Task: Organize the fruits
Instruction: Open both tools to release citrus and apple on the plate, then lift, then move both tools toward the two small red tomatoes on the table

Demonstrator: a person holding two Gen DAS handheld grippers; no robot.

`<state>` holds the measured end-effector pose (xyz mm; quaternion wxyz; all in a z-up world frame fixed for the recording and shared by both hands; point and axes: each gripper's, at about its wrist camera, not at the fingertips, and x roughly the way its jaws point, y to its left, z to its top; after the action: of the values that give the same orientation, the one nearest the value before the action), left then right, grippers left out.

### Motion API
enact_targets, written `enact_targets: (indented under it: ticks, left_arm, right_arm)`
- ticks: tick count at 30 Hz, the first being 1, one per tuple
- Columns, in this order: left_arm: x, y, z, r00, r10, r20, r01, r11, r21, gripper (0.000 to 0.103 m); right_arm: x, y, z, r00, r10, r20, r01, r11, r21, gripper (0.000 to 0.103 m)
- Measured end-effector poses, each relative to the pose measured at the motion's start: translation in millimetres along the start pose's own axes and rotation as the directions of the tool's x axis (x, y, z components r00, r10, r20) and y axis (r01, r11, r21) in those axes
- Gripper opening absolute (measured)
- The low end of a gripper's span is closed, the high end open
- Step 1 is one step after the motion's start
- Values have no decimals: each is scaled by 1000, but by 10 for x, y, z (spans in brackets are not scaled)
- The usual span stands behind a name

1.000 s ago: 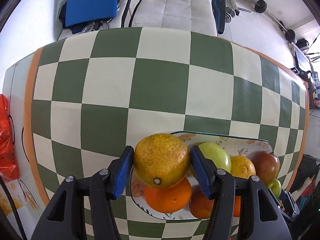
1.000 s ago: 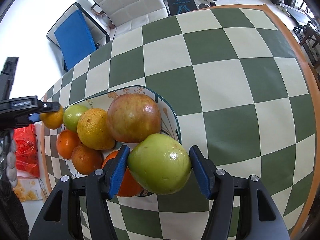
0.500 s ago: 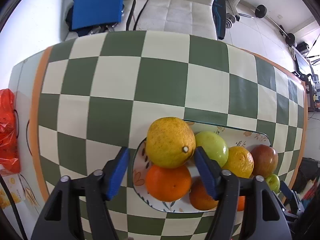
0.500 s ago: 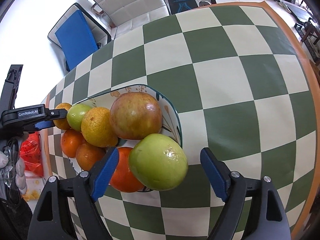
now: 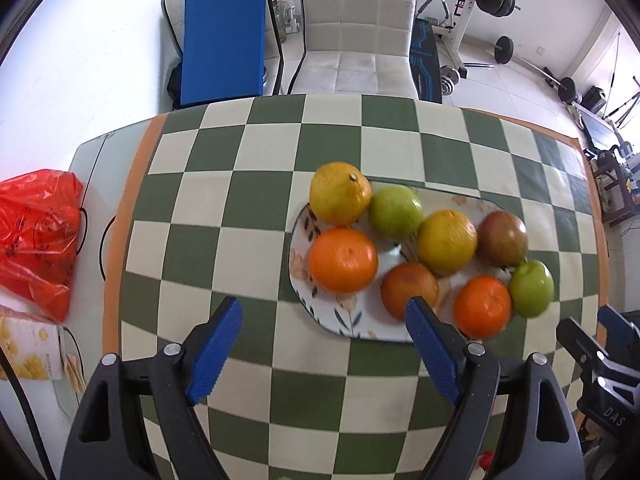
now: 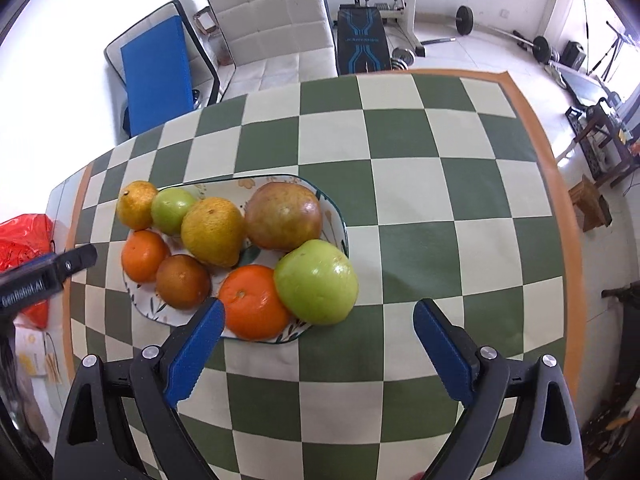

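Currently: plate [image 6: 338, 222] on desk [image 6: 440, 184], eight fruits aboard. Left tongs [image 5: 320, 346] and right tongs [image 6: 316, 344] apart, empty. Withdraw straight back; avoid nudging rim-perched green apple [image 6: 316, 282].

1. Oval floral ceramic plate [image 5: 344, 322] sits on the green-and-white checkered tablecloth [image 5: 240, 208].
2. Eight round fruits lie on the plate in two rows, touching.
3. Red plastic bag [image 5: 36, 236] is left of the cloth, off its edge.
4. White padded chair [image 5: 356, 40] stands behind the table.
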<state>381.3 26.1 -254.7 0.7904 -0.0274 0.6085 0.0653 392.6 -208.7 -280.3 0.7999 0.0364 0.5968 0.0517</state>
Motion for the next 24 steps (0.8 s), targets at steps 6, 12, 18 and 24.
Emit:
enact_targets:
  ticks: [6, 12, 18, 24]
  left_arm:
    - [-351, -87, -243, 998, -21, 56, 19, 999, 27, 83]
    - [-774, -45, -468, 990, -56, 128, 54, 998, 20, 83]
    - [-1184, 19, -663, 978, -61, 198, 58, 998, 19, 99]
    - [-1536, 12, -823, 960, -35, 279, 23, 999, 45, 100]
  right_arm:
    - [-382, 138, -199, 998, -29, 61, 32, 999, -42, 97]
    - [-748, 166, -404, 994, -32, 102, 37, 998, -45, 97]
    - [-1233, 222, -590, 984, -29, 175, 40, 997, -59, 97]
    - [-1693, 313, -763, 966, -27, 256, 49, 995, -82, 101]
